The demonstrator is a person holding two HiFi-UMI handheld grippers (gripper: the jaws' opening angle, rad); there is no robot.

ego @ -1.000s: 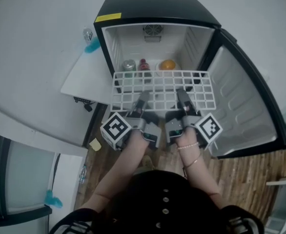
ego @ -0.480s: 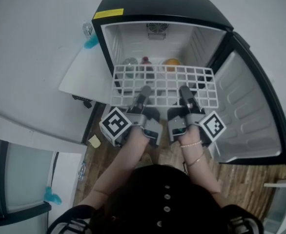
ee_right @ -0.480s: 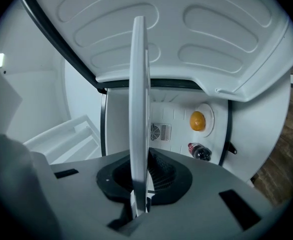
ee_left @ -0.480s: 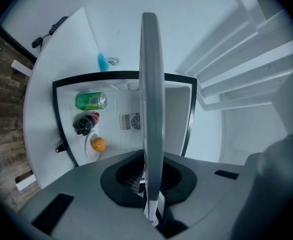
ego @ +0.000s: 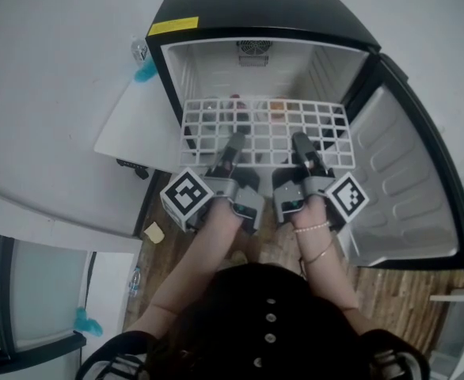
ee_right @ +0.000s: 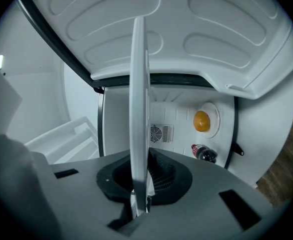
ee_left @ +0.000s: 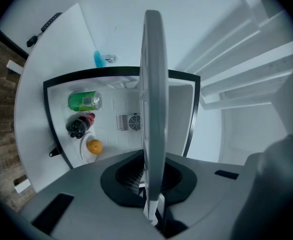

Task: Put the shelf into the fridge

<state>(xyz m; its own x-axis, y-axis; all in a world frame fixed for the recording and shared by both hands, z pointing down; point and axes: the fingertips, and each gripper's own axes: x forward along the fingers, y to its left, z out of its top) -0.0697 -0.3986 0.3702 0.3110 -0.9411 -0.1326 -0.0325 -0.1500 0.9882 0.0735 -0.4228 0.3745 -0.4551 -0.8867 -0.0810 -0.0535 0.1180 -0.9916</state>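
While the left gripper (ego: 235, 143) and right gripper (ego: 302, 142) clamp its near edge, the shelf (ego: 268, 125) has moved up-frame into the fridge (ego: 256, 10) mouth, so insertion looks under way.

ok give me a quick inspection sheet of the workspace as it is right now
surface: wood floor; white table left of the fridge
job's things: white wire shelf held flat at the mouth of the open fridge; door swung right
clutter: inside, green can, dark bottle, orange on a plate; yellow note on the floor
grippers: left gripper and right gripper each shut on the shelf's near edge
cables: dark lead under the table's edge
surroundings: white wall; blue item on the table
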